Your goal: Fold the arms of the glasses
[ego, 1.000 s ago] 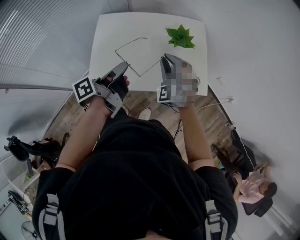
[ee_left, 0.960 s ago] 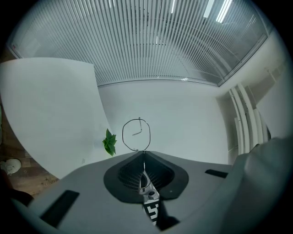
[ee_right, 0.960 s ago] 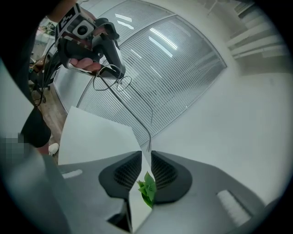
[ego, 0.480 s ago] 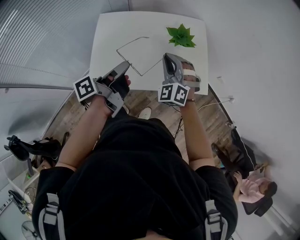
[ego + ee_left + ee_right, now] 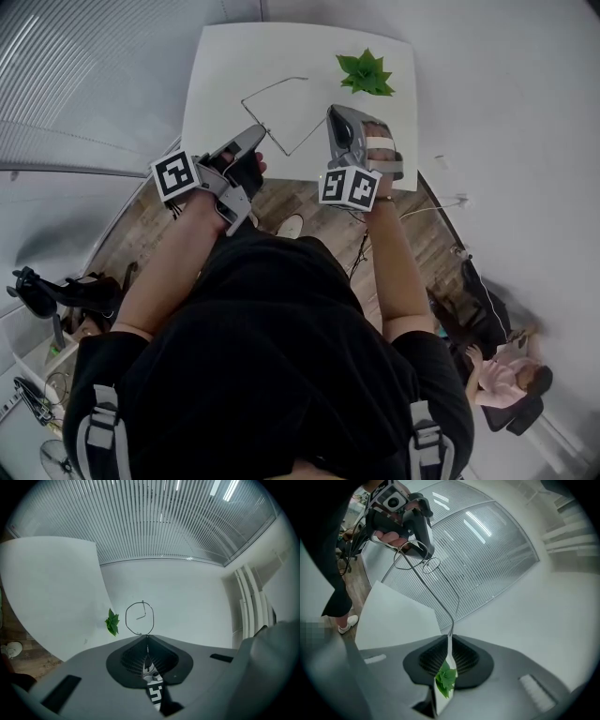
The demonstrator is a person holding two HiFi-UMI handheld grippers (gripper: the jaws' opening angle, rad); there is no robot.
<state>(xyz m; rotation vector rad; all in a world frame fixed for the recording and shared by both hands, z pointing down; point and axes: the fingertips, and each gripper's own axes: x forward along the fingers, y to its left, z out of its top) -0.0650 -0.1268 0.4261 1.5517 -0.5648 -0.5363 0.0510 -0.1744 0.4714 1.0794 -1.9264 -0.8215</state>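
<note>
Thin wire glasses (image 5: 270,89) hang above the white table (image 5: 220,66), stretched between my two grippers. My left gripper (image 5: 255,132) is shut on the frame's front. In the left gripper view a round lens rim (image 5: 139,618) stands just past the closed jaws of that gripper (image 5: 147,637). My right gripper (image 5: 330,115) is shut on the end of one long arm. In the right gripper view that arm (image 5: 436,597) runs from the jaws of this gripper (image 5: 450,639) up to the lens rims (image 5: 423,565) by the left gripper (image 5: 401,515). The arms stand unfolded.
A small green plant (image 5: 366,73) sits at the table's far right. Window blinds (image 5: 84,75) line the left side. A seated person (image 5: 511,375) is at the lower right, and there is a chair with gear (image 5: 56,295) at the left. Wood floor (image 5: 281,202) lies below the table's near edge.
The right gripper has rolled a little, so two faces of its marker cube show. The glasses shifted slightly with it. The left gripper has kept still.
</note>
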